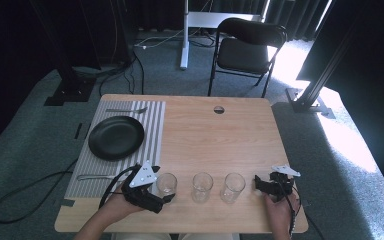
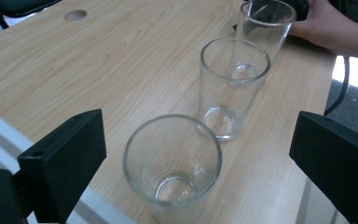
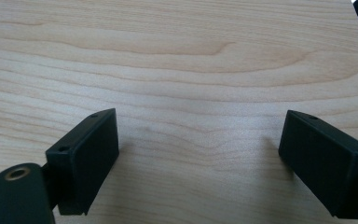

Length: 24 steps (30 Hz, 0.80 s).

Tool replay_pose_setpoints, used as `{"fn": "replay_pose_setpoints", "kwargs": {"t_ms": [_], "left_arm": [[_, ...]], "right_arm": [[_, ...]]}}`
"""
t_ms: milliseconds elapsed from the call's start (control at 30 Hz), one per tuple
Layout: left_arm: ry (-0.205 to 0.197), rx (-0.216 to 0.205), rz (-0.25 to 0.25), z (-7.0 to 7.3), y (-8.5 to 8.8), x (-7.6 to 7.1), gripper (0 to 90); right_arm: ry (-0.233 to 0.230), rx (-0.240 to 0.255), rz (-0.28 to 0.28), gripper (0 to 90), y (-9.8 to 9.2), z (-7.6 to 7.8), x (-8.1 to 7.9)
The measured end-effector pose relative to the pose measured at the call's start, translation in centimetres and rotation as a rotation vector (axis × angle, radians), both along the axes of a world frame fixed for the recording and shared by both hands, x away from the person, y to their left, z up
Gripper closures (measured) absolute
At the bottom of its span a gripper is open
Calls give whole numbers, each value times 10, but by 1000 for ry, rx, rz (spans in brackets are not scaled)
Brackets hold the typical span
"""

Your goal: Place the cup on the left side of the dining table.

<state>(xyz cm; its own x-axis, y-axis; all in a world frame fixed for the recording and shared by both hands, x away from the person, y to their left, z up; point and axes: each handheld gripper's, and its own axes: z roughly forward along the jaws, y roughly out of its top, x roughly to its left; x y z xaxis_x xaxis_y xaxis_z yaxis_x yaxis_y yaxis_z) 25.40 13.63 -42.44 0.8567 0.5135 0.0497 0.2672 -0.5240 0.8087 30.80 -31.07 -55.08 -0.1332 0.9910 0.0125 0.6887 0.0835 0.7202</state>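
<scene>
a black plate (image 1: 116, 138) on a striped placemat (image 1: 152, 131), three glasses (image 1: 202, 187) in a row, a chair (image 1: 245, 47) beyond.

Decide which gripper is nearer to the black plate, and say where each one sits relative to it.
Left. The left gripper sits just below the black plate, at the placemat's near corner. The right gripper is far off, past the three glasses at the table's right edge.

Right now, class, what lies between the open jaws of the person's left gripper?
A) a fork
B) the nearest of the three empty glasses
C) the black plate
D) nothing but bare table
B: in the left gripper view, the nearest glass stands between the two spread black jaws of the left gripper, with the other two glasses lined up beyond it.
</scene>
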Motion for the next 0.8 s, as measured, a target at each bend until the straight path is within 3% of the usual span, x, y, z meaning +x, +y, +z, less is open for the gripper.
{"fn": "replay_pose_setpoints", "kwargs": {"t_ms": [433,567,800], "left_arm": [[28,37,-62,0,-30,9,41],[29,83,-64,1,-42,12,41],[42,120,-81,1,-59,17,41]], "right_arm": [[0,0,0,114,0,0,0],[0,0,0,114,0,0,0],[0,1,0,114,0,0,0]]}}
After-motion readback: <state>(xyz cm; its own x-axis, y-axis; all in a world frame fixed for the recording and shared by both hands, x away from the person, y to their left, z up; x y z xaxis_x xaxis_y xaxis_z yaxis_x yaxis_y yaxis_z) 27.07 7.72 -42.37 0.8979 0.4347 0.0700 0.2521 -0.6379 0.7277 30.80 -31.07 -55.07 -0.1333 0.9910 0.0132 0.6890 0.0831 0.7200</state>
